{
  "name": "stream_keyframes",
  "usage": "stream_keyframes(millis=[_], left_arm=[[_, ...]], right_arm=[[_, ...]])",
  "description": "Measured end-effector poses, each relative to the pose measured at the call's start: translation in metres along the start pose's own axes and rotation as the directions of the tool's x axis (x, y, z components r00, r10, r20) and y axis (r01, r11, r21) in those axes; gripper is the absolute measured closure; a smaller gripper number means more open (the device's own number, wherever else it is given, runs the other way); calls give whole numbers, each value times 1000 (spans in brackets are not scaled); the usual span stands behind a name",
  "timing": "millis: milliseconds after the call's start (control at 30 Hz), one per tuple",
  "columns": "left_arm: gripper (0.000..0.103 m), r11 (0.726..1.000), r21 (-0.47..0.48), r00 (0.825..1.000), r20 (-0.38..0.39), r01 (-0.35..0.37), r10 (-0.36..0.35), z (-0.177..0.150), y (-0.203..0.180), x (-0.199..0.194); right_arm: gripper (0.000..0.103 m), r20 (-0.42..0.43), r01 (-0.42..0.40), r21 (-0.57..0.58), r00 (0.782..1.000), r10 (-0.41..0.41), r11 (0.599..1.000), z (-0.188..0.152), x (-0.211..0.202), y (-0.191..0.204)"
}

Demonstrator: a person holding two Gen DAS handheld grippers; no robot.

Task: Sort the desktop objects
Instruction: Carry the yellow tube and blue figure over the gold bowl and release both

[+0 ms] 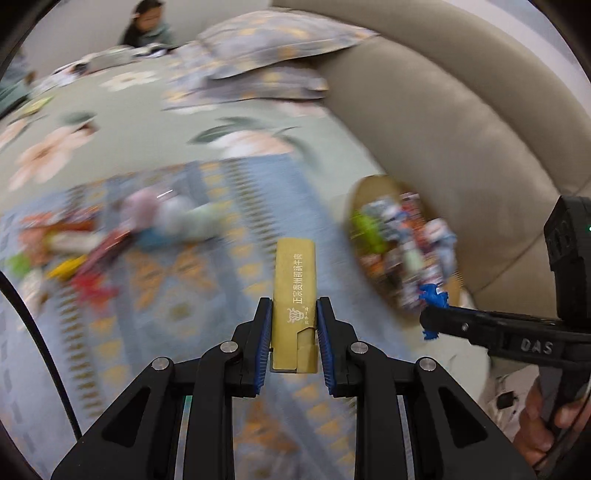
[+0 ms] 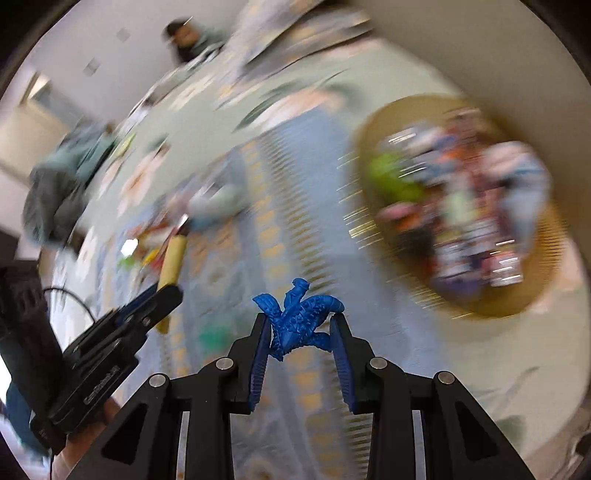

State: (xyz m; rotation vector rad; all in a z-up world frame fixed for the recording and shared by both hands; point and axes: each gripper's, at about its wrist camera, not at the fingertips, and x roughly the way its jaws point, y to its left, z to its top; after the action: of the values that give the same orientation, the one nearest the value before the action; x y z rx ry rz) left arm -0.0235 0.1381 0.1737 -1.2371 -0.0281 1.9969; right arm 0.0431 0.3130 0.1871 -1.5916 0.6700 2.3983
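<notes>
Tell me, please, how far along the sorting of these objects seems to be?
Partly done: the round basket already holds many blurred packets and toys. In hand: the left gripper is shut on a gold packet, and the right gripper is shut on a blue toy figure. Left: a colourful pile of items lies on the patterned mat.

Floral bedspread under a blue patterned mat. Patterned pillows at far end. Beige padded headboard alongside. A person sits at far edge, blurred.
</notes>
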Motion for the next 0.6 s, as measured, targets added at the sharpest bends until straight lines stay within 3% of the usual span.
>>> stream_keyframes(millis=[100,233,267,333,467,600], left_arm=[[82,997,26,997,25,74,-75,21,-37,19],[82,991,60,990,65,118,-121,47,-79,49],[77,990,60,989,61,128,-132,53,-87,60],[73,988,46,989,14,148,-149,59,-93,81],[73,992,-25,985,-121,121,-123,54,-95,118],[73,992,-39,983,-135,116,-121,40,-91,114]], right_arm=[[71,73,43,43,996,-46,998,19,-18,-33],[71,158,102,45,982,-108,994,42,-29,-58],[71,170,95,46,980,-102,994,46,-28,-61],[71,126,97,36,987,-101,995,52,-20,-66],[71,58,77,37,995,-79,996,45,-9,-74],[70,28,57,30,998,-58,998,34,-3,-81]])
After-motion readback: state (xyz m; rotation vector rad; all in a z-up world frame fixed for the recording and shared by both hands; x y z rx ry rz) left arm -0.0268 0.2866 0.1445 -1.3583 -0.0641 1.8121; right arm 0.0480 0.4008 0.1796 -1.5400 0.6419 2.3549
